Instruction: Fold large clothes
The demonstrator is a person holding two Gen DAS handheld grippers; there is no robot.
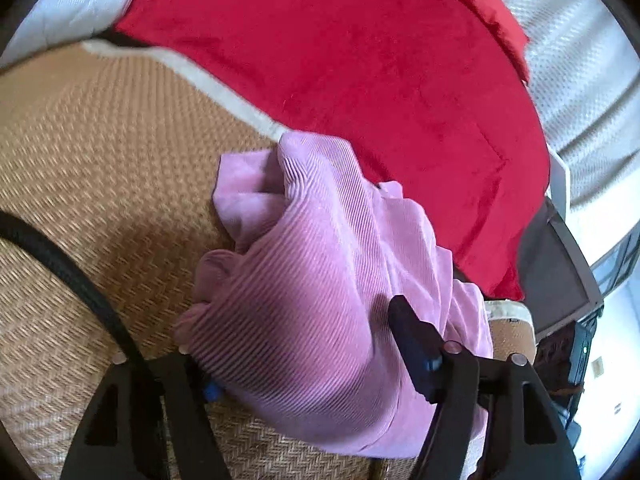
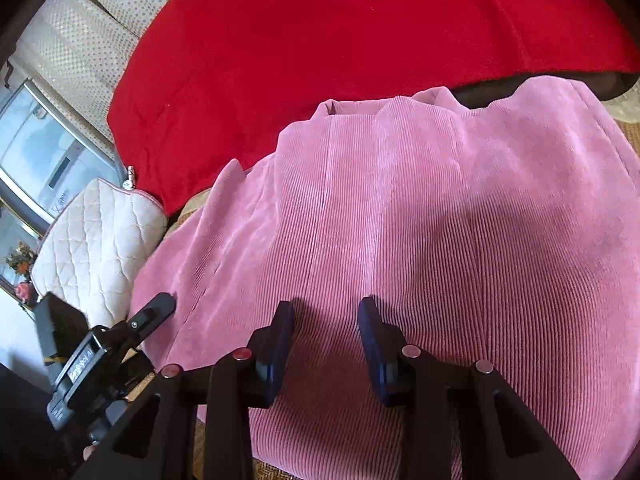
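The pink corduroy garment (image 2: 420,220) lay on a woven straw mat (image 1: 100,160), its far edge lapping against a red blanket (image 2: 320,40) spread behind it. A quilted cream cushion (image 2: 96,240) sat off to one side, clear of the work.

The right hand-held gripper (image 2: 326,320) hovered low over the near part of the garment, its jaws narrowly parted with the ribbed cloth lying flat beneath and between them; I could not see the pads pinching anything. The cloth ran away from that gripper toward the blanket, its cords running along that same line, so the long way of this folded stretch seemed to run straight out ahead of the fingers.

The left hand-held gripper (image 1: 304,360) sat at the garment's side edge, where the fabric was bunched into a hump. Its jaws stood fairly wide with that hump bulging up between them. One finger (image 1: 416,344) showed plainly against the cloth while the other was buried under it. Whether the pads pressed the fabric I could not tell.

To my eye the left hand was the nearer to a graspable edge. The next fold would likely turn on carrying that bunched side across the garment's long axis.
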